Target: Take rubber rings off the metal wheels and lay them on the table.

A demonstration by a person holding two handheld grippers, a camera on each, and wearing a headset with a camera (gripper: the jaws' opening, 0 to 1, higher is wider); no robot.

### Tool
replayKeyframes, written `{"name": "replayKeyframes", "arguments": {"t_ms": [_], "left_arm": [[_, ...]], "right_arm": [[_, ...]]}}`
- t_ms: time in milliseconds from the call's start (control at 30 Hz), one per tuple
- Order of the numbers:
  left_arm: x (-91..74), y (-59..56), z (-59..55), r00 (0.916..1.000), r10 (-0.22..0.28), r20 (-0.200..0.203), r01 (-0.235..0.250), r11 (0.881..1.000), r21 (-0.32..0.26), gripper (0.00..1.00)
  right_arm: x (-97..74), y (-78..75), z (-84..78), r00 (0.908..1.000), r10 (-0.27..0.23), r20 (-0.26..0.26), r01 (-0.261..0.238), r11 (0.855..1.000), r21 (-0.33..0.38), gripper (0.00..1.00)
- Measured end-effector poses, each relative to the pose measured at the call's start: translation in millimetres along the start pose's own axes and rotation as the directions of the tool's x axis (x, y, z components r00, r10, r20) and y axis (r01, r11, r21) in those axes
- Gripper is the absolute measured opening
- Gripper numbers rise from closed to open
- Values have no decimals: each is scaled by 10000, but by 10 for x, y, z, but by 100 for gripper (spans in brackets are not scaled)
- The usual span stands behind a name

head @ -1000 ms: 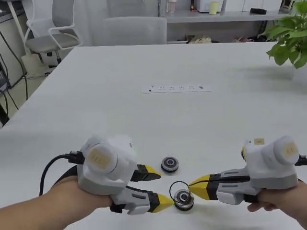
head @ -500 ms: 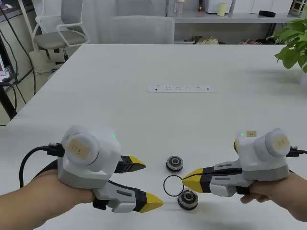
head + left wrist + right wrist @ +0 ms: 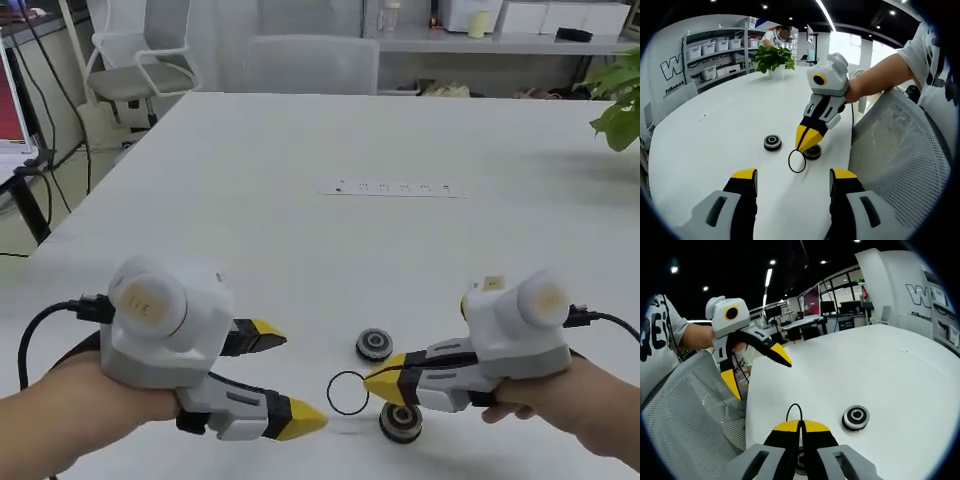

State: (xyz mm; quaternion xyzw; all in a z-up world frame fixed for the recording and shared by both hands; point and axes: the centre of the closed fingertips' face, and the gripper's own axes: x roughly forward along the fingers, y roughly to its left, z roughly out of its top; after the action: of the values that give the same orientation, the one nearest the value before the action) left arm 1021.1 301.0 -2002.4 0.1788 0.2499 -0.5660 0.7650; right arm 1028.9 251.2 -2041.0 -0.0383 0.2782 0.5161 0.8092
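Observation:
My right gripper (image 3: 375, 381) is shut on a thin black rubber ring (image 3: 347, 393), which hangs just above the white table (image 3: 300, 230). The same ring (image 3: 796, 161) dangles from that gripper's yellow tips (image 3: 807, 139) in the left gripper view. One metal wheel (image 3: 400, 421) lies under the right gripper and a second wheel (image 3: 374, 344) lies just beyond it. My left gripper (image 3: 288, 378) stands open to the left of the ring, holding nothing. In the right gripper view, the shut jaws pinch the ring (image 3: 794, 412), with a wheel (image 3: 856, 418) to the right.
A white power strip (image 3: 392, 188) lies mid-table. A green plant (image 3: 620, 100) stands at the far right edge. Chairs (image 3: 310, 65) line the far side, and a mesh chair back (image 3: 900, 150) stands close behind me.
The ring has come off the near wheel and moved left with my right gripper. My left gripper has drawn back to the left, away from the wheel.

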Motion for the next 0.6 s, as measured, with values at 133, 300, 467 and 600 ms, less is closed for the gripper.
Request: {"name": "replayKeyframes", "arguments": {"t_ms": [133, 300, 467, 600], "left_arm": [[6, -4, -12, 10000, -2, -48, 2, 10000, -7, 56], [20, -15, 2, 10000, -6, 3, 6, 10000, -85, 56], [31, -21, 12, 10000, -42, -16, 42, 10000, -84, 56], [34, -15, 9, 10000, -54, -65, 54, 10000, -71, 56]], "right_arm": [[19, 10, 15, 10000, 26, -23, -26, 9999, -138, 0], [46, 13, -18, 9998, -1, -198, -7, 9992, -392, 0], [41, -2, -23, 9998, -68, -212, 59, 9991, -427, 11], [5, -23, -14, 9998, -142, -130, 137, 9992, -388, 17]]}}
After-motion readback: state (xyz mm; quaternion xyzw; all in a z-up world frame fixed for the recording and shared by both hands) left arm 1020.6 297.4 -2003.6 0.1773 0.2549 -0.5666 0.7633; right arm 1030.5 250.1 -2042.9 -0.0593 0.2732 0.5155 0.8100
